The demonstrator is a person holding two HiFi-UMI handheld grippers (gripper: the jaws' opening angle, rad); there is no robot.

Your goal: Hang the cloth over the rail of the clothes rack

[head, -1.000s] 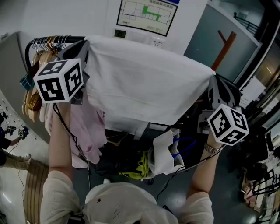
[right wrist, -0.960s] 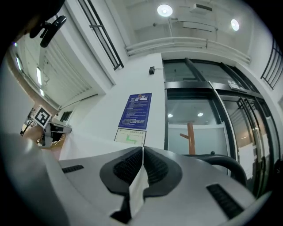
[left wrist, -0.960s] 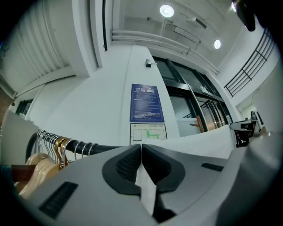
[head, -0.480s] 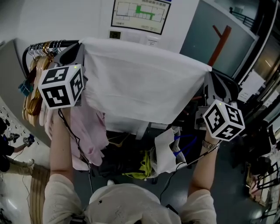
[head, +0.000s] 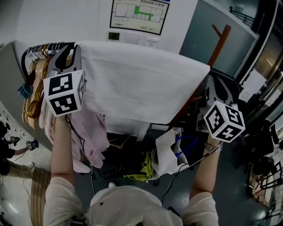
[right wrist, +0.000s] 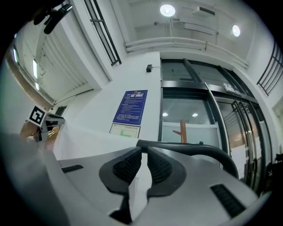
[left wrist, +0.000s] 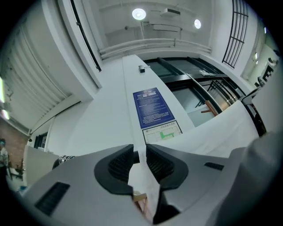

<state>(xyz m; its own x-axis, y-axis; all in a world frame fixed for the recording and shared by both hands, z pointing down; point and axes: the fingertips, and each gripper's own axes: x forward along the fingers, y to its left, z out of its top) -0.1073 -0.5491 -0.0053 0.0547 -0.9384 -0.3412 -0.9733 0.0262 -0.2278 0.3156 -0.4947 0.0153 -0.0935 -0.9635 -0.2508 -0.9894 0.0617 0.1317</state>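
A white cloth (head: 141, 84) lies draped over the black rail (head: 48, 45) of the clothes rack and hangs down its near side. My left gripper (head: 67, 49) is at the cloth's upper left corner. Its jaws have just been opening and stand apart, with the cloth's edge (left wrist: 143, 176) loose between the pads. My right gripper (head: 215, 86) is at the cloth's right corner, shut on the cloth's edge (right wrist: 140, 176). The curved end of the rail (right wrist: 190, 148) runs just beyond the right jaws. In the left gripper view the cloth (left wrist: 212, 132) stretches away to the right.
Wooden hangers (head: 33, 88) and a pink garment (head: 90, 132) hang at the rack's left end. A white bag (head: 166, 154) and dark and yellow-green clutter (head: 146, 167) sit under the rack. A framed plan (head: 137, 13) hangs on the wall behind. A red-brown coat stand (head: 219, 42) stands at the right.
The left gripper has rolled, its marker cube now turned and a little lower, and its jaws have parted around the cloth's corner. The right gripper has stayed where it was.
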